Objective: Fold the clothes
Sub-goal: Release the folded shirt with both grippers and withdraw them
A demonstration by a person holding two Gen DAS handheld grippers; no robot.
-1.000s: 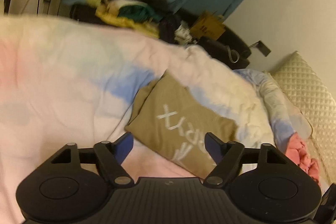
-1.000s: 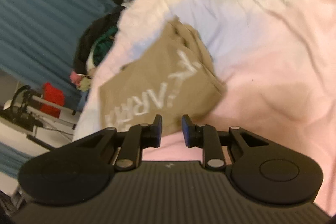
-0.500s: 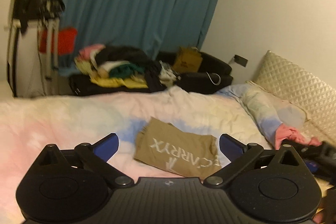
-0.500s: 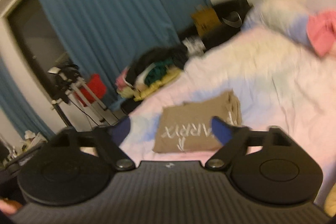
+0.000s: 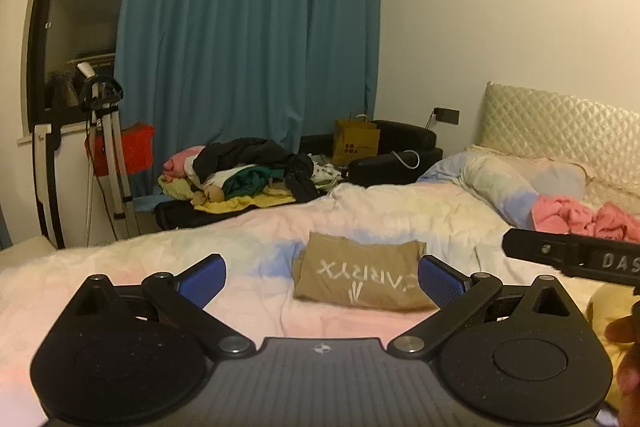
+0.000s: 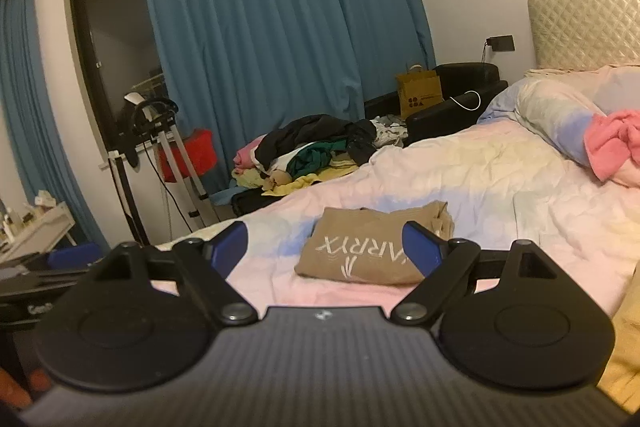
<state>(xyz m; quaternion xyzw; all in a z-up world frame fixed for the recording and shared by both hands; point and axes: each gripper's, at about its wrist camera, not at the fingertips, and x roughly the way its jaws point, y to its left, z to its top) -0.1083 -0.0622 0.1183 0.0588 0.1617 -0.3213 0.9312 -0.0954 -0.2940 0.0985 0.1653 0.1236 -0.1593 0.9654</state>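
Fingers of left gripper (image 5: 322, 277) and right gripper (image 6: 325, 245) spread wide, holding nothing; folded tan shirt (image 5: 362, 277) lies ahead on the bed (image 5: 120, 267) (long axis crosswise, neither gripper clearly nearer).

A tan shirt (image 5: 362, 281) with white lettering lies on a pastel pink, blue and cream duvet (image 5: 420, 211). The curtain (image 5: 248, 27) is teal; the headboard (image 5: 560, 131) is quilted cream.

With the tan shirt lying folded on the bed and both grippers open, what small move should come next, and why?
Probably reach the right gripper toward the yellow garment at the near right edge. The tan shirt lies as a neat folded rectangle on the duvet, and the left gripper and the right hold nothing, so that piece looks finished.
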